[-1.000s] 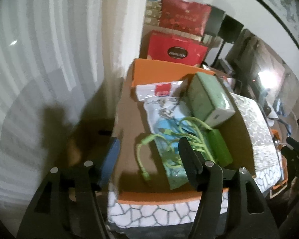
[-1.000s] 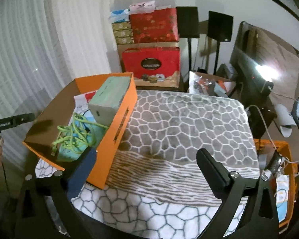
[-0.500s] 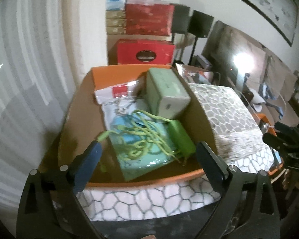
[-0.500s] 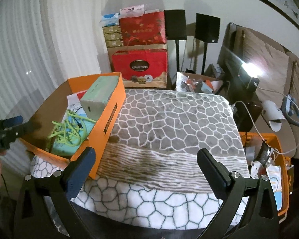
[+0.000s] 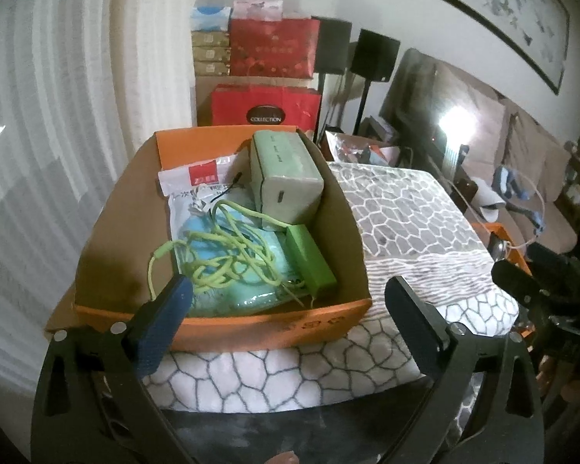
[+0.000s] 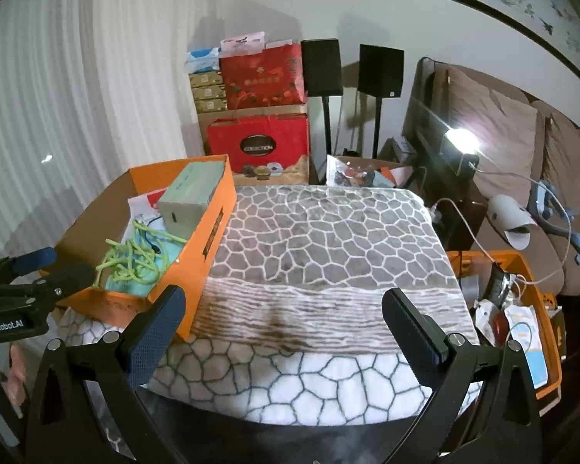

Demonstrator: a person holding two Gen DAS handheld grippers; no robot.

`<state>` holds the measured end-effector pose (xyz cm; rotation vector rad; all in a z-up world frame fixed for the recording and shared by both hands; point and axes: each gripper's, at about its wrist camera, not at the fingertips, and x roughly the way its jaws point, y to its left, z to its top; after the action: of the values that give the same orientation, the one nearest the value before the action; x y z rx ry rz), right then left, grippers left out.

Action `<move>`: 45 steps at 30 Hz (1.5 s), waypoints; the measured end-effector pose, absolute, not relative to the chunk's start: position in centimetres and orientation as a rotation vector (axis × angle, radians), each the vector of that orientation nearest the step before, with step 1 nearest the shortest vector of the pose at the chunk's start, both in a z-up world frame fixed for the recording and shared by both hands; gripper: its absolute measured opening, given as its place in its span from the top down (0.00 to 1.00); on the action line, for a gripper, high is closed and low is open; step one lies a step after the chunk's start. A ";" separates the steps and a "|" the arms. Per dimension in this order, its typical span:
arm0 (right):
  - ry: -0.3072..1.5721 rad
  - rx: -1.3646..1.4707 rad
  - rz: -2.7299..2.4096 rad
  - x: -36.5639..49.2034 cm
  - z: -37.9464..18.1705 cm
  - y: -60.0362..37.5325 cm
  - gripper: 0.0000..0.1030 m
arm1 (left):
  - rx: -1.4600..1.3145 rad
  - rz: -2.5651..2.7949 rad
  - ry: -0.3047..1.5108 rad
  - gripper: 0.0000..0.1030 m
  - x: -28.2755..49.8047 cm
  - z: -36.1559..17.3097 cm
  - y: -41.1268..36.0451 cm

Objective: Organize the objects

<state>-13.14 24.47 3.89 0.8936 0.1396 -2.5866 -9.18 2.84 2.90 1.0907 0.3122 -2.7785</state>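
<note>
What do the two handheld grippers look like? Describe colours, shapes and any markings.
Both the left gripper and the right gripper have black angular frames with silver bolts and two long fingers faced with textured dark blue pads. The left one's body carries white "GenRobot.AI" lettering.

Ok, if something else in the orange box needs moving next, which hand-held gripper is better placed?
Left. The left hand-held gripper faces the orange box at its near wall, jaws just opened wide and empty. The right hand-held gripper faces the bare patterned blanket, with the box off to its left.
</note>
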 end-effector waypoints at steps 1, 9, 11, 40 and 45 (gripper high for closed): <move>0.140 0.895 -2.587 -13.0 3.8 24.5 0.01 | 1.083 -2.776 0.314 0.02 -9.0 2.9 3.0; 0.126 0.881 -2.610 -11.4 3.4 24.9 0.01 | 1.122 -2.708 0.286 0.01 -8.2 2.1 4.5; 0.128 0.881 -2.606 -11.1 3.3 24.8 0.01 | 1.116 -2.699 0.254 0.01 -7.9 2.0 4.8; 0.159 0.888 -2.642 -10.3 3.0 24.7 0.01 | 1.043 -2.702 0.226 0.00 -5.5 2.7 4.7; 0.160 0.890 -2.639 -10.3 3.0 24.7 0.01 | 1.045 -2.704 0.228 0.00 -5.5 2.6 4.7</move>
<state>-10.26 24.67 2.98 0.8897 0.1601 -2.6391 -5.47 4.74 2.61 1.0452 0.2279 -2.7039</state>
